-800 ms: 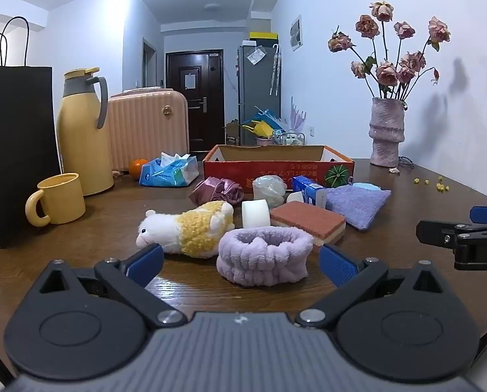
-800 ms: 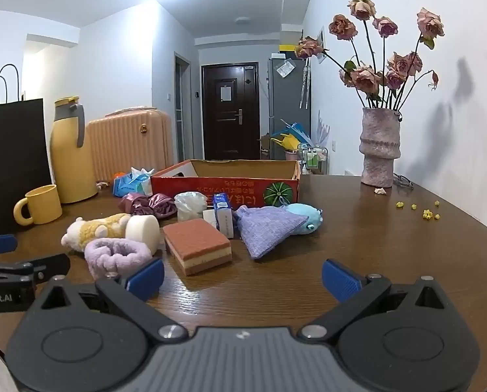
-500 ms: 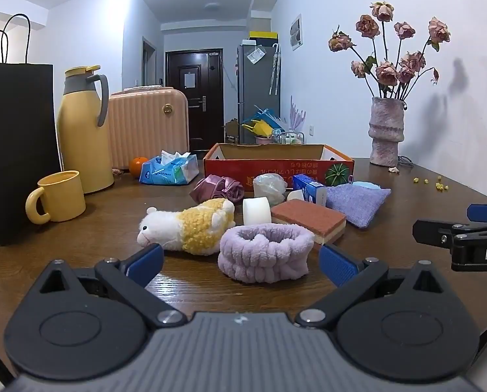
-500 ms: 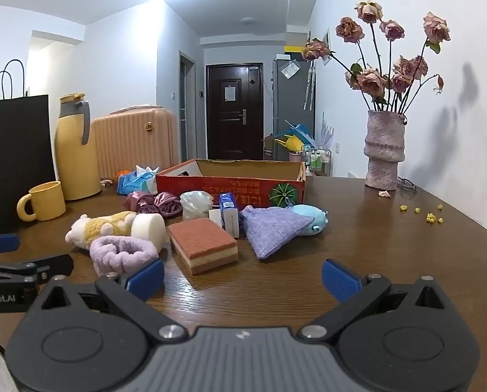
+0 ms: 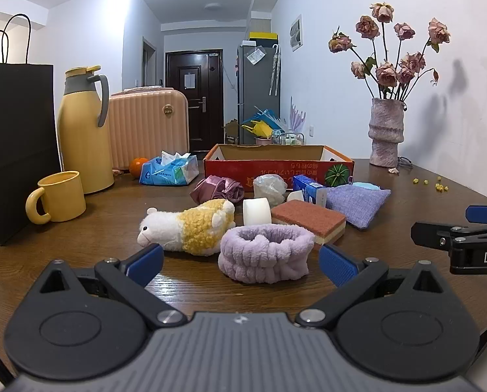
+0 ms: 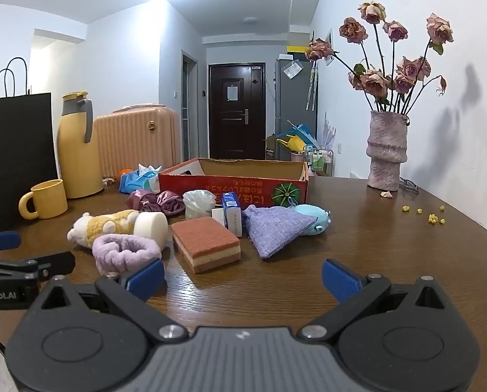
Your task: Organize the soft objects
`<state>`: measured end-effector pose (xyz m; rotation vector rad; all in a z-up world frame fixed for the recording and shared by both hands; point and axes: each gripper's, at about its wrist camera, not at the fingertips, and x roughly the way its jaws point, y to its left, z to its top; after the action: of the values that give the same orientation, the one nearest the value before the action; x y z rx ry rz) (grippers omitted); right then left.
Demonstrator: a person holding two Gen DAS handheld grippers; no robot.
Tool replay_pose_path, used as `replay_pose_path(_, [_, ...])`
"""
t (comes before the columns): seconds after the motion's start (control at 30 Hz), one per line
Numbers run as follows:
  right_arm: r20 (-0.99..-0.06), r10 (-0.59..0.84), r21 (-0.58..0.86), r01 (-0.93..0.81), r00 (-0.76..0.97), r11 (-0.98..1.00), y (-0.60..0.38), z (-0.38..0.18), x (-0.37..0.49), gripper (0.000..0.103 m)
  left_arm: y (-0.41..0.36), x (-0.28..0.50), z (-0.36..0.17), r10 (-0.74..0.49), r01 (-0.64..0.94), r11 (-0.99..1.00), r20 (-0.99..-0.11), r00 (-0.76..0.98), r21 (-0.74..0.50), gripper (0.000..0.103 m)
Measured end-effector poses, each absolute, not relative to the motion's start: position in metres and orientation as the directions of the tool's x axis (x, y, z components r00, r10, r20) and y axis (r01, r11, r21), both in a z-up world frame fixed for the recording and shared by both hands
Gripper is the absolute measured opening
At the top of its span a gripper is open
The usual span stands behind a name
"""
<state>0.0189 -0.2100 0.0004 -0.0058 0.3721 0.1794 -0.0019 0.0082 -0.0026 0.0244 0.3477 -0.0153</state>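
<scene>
A heap of soft things lies mid-table: a white and yellow plush sheep (image 5: 191,227), a lilac fluffy headband (image 5: 264,251), an orange sponge (image 5: 308,220), a white foam roll (image 5: 257,211), a purple cloth pouch (image 5: 354,201), a purple satin scrunchie (image 5: 219,189) and a blue plush (image 6: 313,219). Behind them stands an open red cardboard box (image 5: 276,163). My left gripper (image 5: 240,261) is open just short of the headband. My right gripper (image 6: 243,277) is open in front of the sponge (image 6: 205,243), holding nothing.
At the left stand a black paper bag (image 5: 11,163), a yellow jug (image 5: 83,130) and a yellow mug (image 5: 58,196). A tissue pack (image 5: 170,171) and an orange lie behind. A vase of dried roses (image 5: 385,134) stands back right by the wall.
Both views have shifted slightly; the objects sit a little higher and closer in frame. Nothing on the table has been moved, and both grippers stay open.
</scene>
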Motion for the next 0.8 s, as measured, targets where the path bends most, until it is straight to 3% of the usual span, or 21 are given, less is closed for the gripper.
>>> replay_pose_path(0.8, [-0.362,0.176,0.026,-0.179,0.915,0.984,-0.2071,0.0002,0.0180,0.103,0.0080,-0.0020,-0.0025,-0.010,0.018,1.000,-0.340,0.940,0.021,0.103])
